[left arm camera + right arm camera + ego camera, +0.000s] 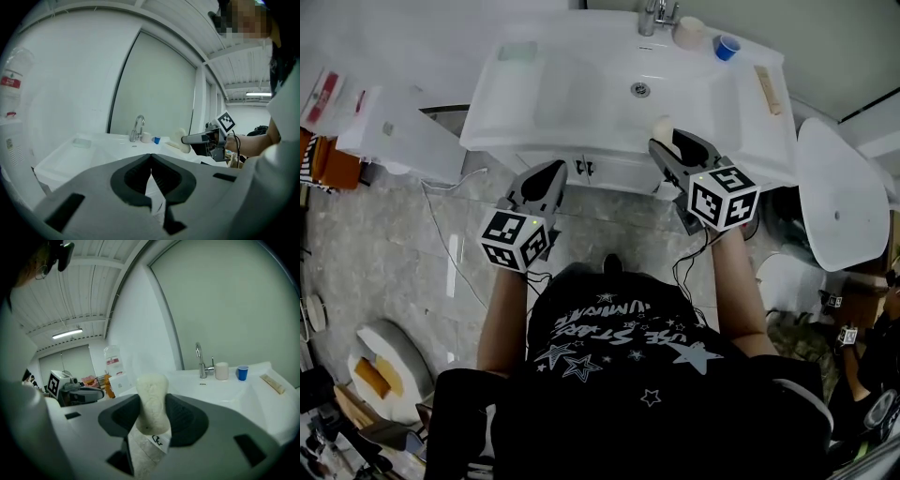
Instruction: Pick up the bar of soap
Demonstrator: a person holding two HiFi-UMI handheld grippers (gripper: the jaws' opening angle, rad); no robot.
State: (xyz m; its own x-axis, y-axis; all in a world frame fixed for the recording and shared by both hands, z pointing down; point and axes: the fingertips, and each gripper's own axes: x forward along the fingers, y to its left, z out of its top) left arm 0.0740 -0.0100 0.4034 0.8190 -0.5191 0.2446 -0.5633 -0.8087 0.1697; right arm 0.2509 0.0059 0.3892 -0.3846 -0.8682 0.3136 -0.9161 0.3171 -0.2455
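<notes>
The cream bar of soap (151,401) stands on end between the jaws of my right gripper (152,414), which is shut on it. In the head view the bar of soap (664,129) shows at the tips of the right gripper (672,148), held above the front rim of the white sink (581,94). The left gripper view shows the same bar of soap (181,138) lifted over the basin. My left gripper (546,178) hangs shut and empty in front of the sink's left part, with its jaw tips touching (151,161).
A chrome tap (654,16), a cream cup (689,33) and a blue cup (727,46) stand at the sink's back. A pale green soap dish (517,52) lies at the back left and a brush (767,88) on the right ledge. A white toilet lid (839,192) is at right.
</notes>
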